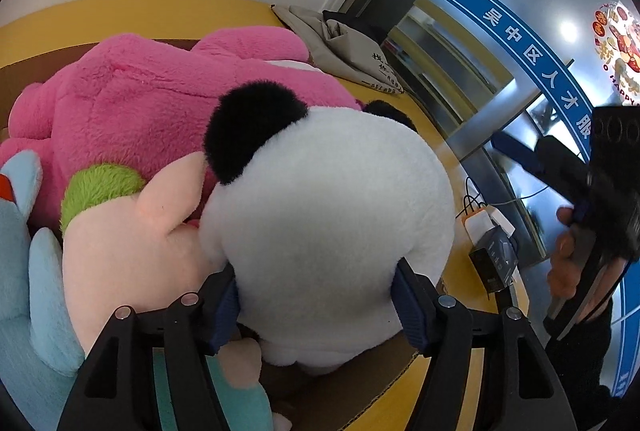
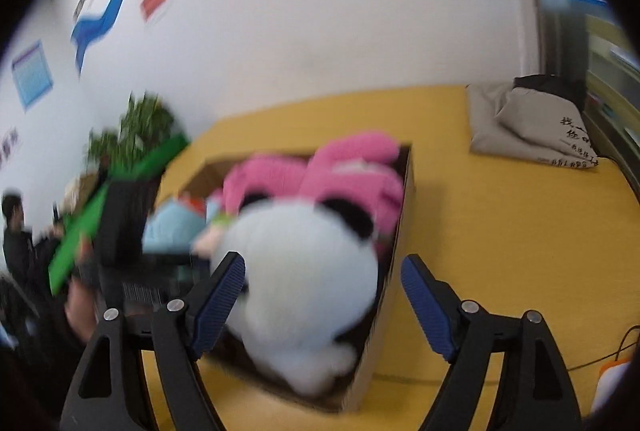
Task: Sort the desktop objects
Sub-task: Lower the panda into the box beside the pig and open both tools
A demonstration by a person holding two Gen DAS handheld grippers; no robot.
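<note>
Panda between my left jaws, right jaws empty

Panda plush (image 1: 332, 215) sits in the cardboard box (image 2: 404, 215) on the yellow worktop (image 2: 500, 231), its white body between my left gripper (image 1: 316, 305) pads. They flank it closely, but I cannot tell if they press. Beside it lie the pink plush (image 1: 132, 103) and a peach one (image 1: 132, 243). The right view is blurred. My right gripper (image 2: 324, 305) stands wide, holding nothing.

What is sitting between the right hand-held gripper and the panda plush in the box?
Nothing visible. The right hand-held gripper is open, and the panda plush lies right past its fingers in the cardboard box, with no object in between. The left hand-held gripper already has its pads against the panda's sides.
</note>
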